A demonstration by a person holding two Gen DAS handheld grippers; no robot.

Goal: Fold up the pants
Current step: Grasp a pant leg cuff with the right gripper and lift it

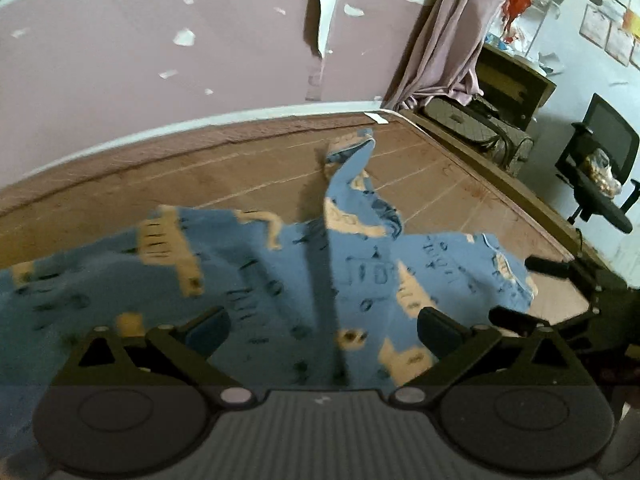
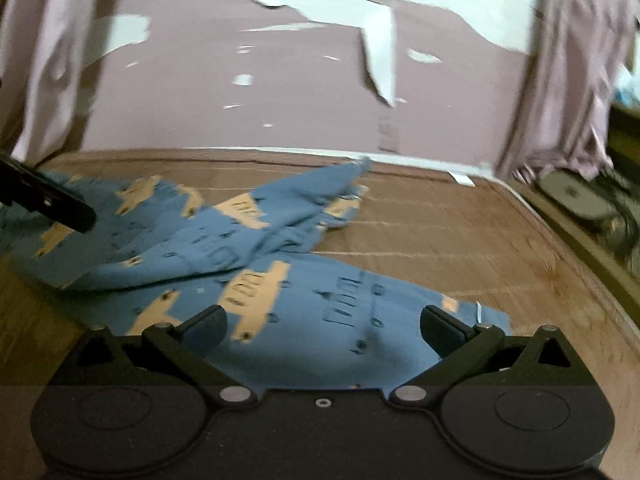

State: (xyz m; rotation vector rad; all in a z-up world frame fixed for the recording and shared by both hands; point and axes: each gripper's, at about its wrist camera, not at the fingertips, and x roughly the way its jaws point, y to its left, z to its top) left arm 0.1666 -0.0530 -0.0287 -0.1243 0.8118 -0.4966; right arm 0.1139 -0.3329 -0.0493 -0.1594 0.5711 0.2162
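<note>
On a brown wooden platform (image 2: 460,240) against a peeling mauve wall (image 1: 160,40), both hand-held grippers angle downward over a pair of blue pants (image 2: 312,300) printed with tan vehicles. The left gripper (image 1: 324,328) and right gripper (image 2: 322,326) each stand spread wide, nothing pinched between their fingers. The pants lie rumpled and partly folded, one leg trailing toward the wall.

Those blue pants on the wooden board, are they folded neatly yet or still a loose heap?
Still loose. The blue pants lie rumpled on the wooden board, one leg angling away, with uneven overlapping layers.
</note>
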